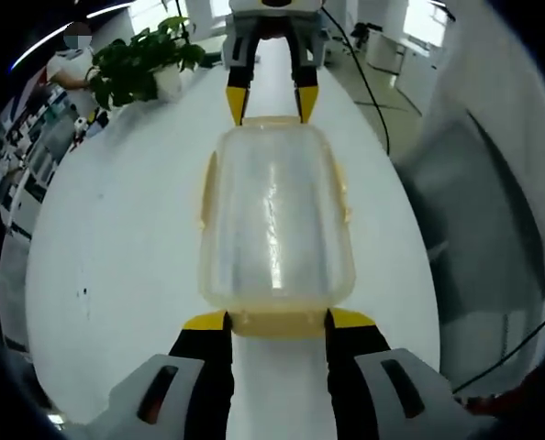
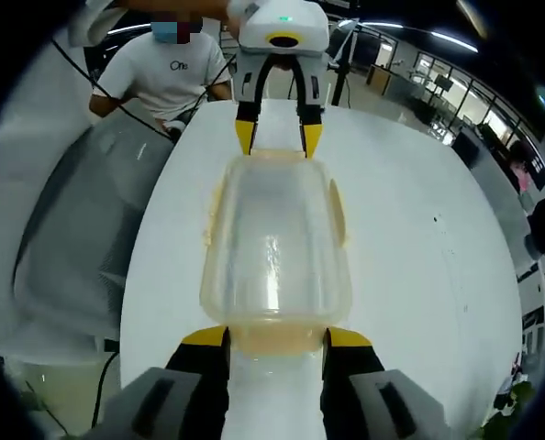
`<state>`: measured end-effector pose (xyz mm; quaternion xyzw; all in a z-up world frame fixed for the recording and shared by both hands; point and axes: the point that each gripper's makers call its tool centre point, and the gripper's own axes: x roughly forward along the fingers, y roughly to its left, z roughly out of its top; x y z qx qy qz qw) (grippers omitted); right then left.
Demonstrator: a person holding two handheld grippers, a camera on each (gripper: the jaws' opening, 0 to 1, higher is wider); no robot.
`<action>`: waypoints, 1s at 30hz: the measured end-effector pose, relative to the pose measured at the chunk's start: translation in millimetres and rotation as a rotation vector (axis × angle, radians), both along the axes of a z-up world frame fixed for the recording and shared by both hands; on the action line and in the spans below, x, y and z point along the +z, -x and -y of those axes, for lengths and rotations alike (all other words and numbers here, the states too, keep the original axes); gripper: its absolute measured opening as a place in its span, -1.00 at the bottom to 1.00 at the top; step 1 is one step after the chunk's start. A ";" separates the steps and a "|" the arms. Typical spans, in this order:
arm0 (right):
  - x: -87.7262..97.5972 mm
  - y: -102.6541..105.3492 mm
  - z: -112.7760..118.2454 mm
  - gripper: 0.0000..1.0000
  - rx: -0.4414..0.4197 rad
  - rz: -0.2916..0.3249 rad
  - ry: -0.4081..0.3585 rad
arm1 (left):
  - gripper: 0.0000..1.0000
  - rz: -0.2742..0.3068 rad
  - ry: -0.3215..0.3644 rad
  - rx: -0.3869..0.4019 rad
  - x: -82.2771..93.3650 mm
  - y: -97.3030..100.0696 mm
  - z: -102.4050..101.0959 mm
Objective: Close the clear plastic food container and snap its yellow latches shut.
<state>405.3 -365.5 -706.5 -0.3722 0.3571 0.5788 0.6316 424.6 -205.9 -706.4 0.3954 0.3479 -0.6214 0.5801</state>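
Pressing squarely inward is advised: the container (image 1: 274,220) on the bench (image 1: 116,257) is flanked endwise by the spread left claw (image 1: 277,321) and spread right claw (image 2: 274,337), each at an end latch (image 1: 277,323).

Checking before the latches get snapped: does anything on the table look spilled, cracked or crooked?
Nothing stands out. The clear container sits square on the white table, empty, between the left gripper and the right gripper. No spill or crack shows.

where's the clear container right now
The clear container lies on the white table, mid-frame in both views, between the left claw at its near end and the right claw at its far end.
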 end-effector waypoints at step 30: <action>-28.9 -5.7 37.5 -0.26 -0.020 -0.044 0.020 | -0.26 -0.010 -0.087 -0.032 -29.1 -8.7 37.0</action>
